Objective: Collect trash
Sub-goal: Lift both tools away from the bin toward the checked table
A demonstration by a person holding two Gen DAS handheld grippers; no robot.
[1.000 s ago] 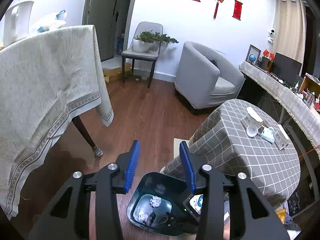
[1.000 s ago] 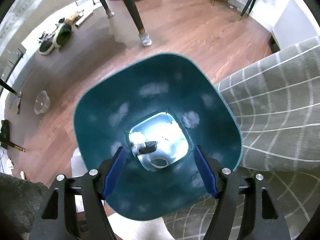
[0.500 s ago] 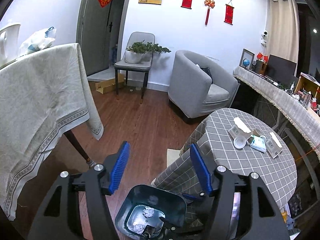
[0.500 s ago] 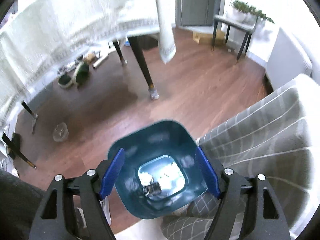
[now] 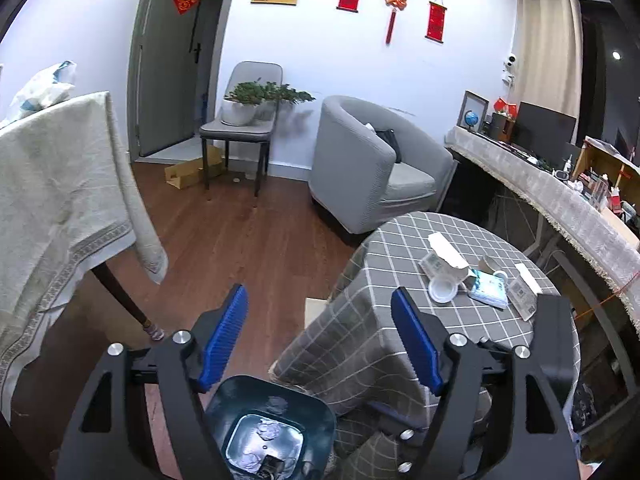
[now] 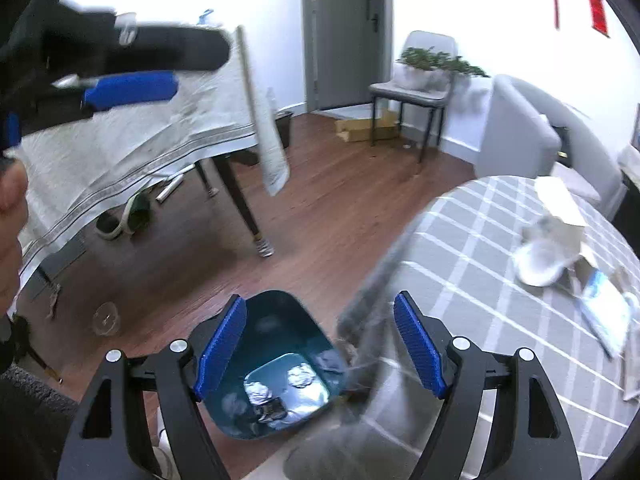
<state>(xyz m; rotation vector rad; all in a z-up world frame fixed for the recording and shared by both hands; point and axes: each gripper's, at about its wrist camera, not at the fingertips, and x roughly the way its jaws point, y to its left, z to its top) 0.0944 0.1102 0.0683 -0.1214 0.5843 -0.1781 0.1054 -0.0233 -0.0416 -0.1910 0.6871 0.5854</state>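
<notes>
A dark teal trash bin [image 5: 272, 428] stands on the wood floor beside the round checked table [image 5: 384, 320]; it holds crumpled paper balls [image 6: 302, 374] and other scraps. More trash lies on the table top: a white lid [image 5: 443, 290], torn white paper [image 5: 448, 252], a blue packet [image 5: 489, 294] and cards. My left gripper [image 5: 320, 340] is open and empty, held above the bin. My right gripper [image 6: 320, 348] is open and empty, above the bin and the table edge [image 6: 384, 280]. The left gripper also shows blurred at the upper left of the right wrist view [image 6: 132, 68].
A large table with a cream cloth [image 5: 52, 200] stands at the left, its leg [image 5: 128, 304] near the bin. A grey armchair [image 5: 372, 168] and a chair with a potted plant [image 5: 244, 120] stand by the far wall. A long counter [image 5: 560, 200] runs at the right.
Both grippers have risen away from the bin and tilted up toward the room. The left jaws have opened wider. The checked table top has come into the right wrist view.
</notes>
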